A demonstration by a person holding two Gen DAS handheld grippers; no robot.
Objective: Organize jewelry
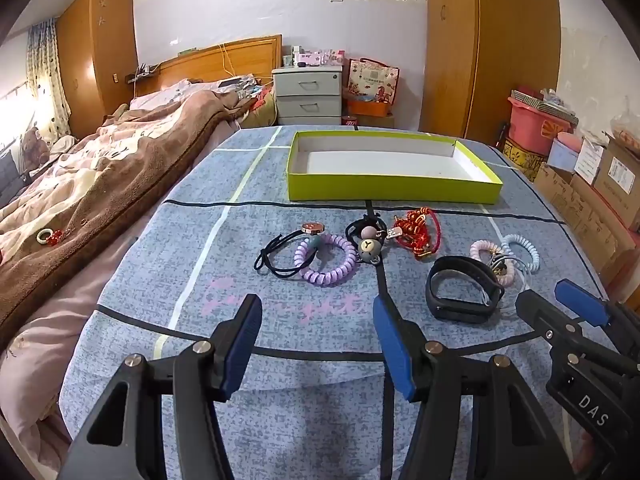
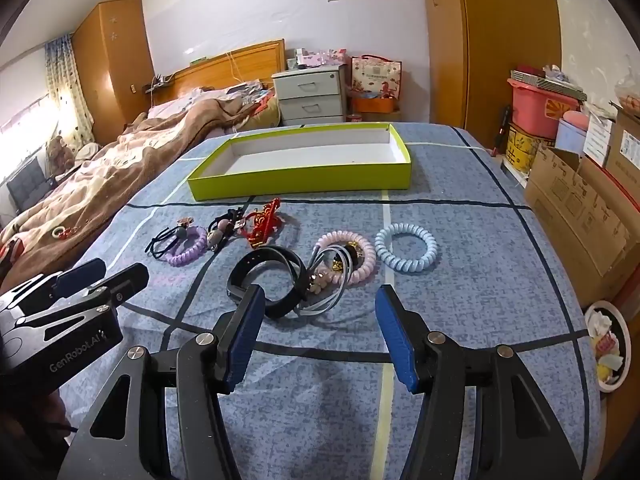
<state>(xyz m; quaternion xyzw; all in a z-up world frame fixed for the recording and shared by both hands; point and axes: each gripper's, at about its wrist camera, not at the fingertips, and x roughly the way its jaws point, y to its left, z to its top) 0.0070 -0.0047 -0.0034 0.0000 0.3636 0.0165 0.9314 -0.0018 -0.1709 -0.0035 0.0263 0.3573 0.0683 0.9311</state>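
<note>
While both grippers hover spread apart and holding nothing above a blue plaid-covered bed [image 1: 320,420], the jewelry lies loose on the cloth between them and a lime-green box [image 1: 394,190] at 12 o'clock, whose white interior holds nothing. Seen from the left gripper [image 1: 316,340], the right gripper [image 1: 560,300] enters at 3 o'clock; from the right gripper's view the left gripper [image 2: 102,274] shows at 9 o'clock, along with a plate of scraps [image 2: 608,346] on the floor at 4 o'clock that the left view lacks. Three coil bracelets are scattered: one purple coil bracelet [image 1: 326,260] overlapping a black hair tie [image 1: 276,256], one pink coil bracelet [image 2: 352,258] and one pale blue coil bracelet [image 2: 406,252] just beside it. One black wristband [image 1: 462,294] lies nearest the grippers, one bear-charm hair tie [image 1: 368,246] and one red knotted bracelet [image 1: 418,232] nearer the box. At 9 o'clock, a small ring-shaped trinket [image 1: 48,236] rests apart on the brown blanket [image 1: 100,184].
</note>
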